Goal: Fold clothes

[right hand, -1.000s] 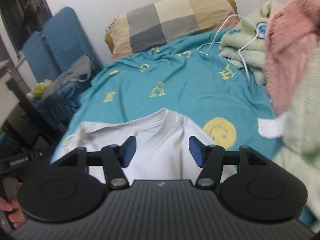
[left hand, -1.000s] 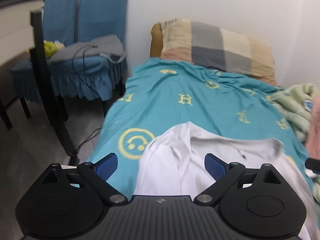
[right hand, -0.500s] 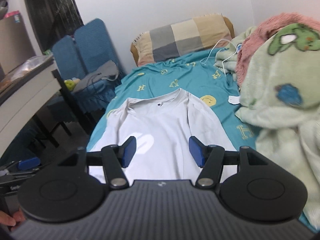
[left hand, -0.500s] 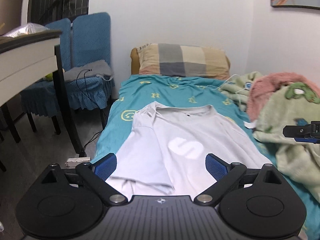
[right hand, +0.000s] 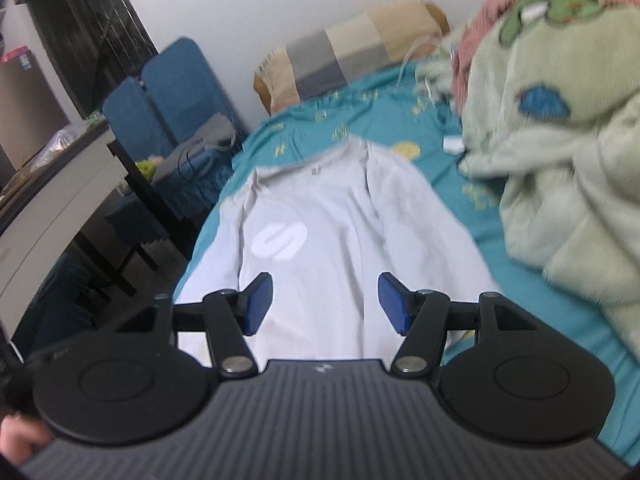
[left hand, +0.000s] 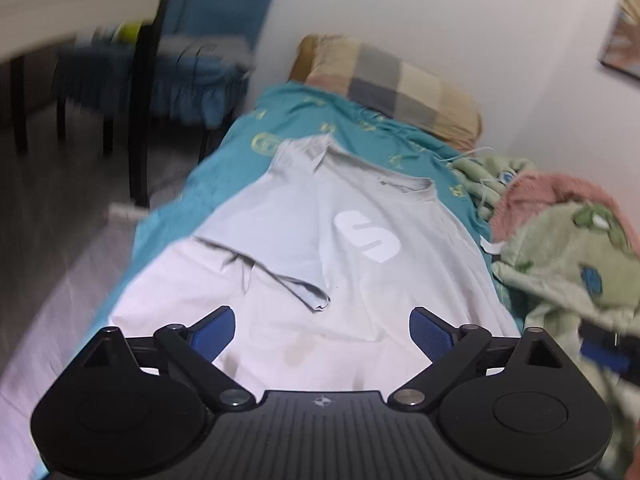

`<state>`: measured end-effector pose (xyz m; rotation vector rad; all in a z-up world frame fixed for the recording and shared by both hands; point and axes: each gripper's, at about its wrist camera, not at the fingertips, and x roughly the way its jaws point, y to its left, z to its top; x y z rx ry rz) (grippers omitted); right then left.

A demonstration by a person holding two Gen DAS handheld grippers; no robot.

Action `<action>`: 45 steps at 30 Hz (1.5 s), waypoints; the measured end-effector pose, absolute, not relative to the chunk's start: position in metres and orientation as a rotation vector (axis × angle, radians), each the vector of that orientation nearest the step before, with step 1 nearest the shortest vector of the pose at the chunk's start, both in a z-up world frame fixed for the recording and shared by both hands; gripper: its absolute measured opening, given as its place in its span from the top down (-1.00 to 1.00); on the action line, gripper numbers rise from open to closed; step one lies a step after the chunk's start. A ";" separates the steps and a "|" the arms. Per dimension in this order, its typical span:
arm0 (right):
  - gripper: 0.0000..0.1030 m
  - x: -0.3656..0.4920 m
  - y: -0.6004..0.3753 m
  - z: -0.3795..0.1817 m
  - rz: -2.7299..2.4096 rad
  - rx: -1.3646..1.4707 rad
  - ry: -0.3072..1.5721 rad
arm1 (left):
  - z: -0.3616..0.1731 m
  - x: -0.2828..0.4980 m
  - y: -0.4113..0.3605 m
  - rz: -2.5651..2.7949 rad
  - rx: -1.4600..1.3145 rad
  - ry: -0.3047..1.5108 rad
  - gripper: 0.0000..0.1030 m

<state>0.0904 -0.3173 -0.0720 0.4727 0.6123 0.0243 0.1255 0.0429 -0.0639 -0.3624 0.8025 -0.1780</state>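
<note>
A white T-shirt (left hand: 344,256) with a white S logo lies spread face up on the teal bed sheet (left hand: 248,148), collar toward the pillow. Its left sleeve is folded in over the chest. The shirt also shows in the right wrist view (right hand: 320,232). My left gripper (left hand: 322,330) is open and empty, above the shirt's lower part. My right gripper (right hand: 325,304) is open and empty, above the shirt's lower middle. The right gripper's blue tip (left hand: 604,354) shows at the right edge of the left wrist view.
A checked pillow (left hand: 400,84) lies at the bed's head. A heap of green and pink fleece blankets (right hand: 560,140) fills the bed's right side. Blue chairs (right hand: 168,104) and a dark-legged table (right hand: 60,200) stand left of the bed.
Both grippers, pulled back from the collar a second ago, have now dropped lower over the shirt's bottom part. Both views are motion-blurred. Both stay open.
</note>
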 end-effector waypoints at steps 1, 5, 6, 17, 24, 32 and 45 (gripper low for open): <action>-0.18 0.093 -0.318 -0.075 0.025 0.482 0.621 | -0.068 0.139 0.049 -0.167 -0.406 0.824 -0.72; -0.18 0.105 -0.319 -0.086 0.030 0.517 0.657 | -0.083 0.194 0.070 -0.123 -0.548 0.858 -0.62; -0.18 0.108 -0.320 -0.088 0.031 0.526 0.667 | -0.088 0.205 0.073 -0.116 -0.587 0.864 -0.59; -0.22 0.151 -0.339 -0.124 0.021 0.672 0.754 | -0.140 0.255 0.053 -0.072 -0.674 0.945 0.29; -0.22 0.148 -0.344 -0.132 0.009 0.710 0.778 | -0.121 0.261 0.093 0.000 -0.698 0.859 0.84; -0.22 0.148 -0.338 -0.135 0.005 0.680 0.805 | -0.114 0.274 0.143 0.032 -0.752 0.807 0.62; -0.22 0.162 -0.320 -0.152 0.025 0.622 0.872 | -0.169 0.297 0.172 0.022 -1.064 0.830 -0.27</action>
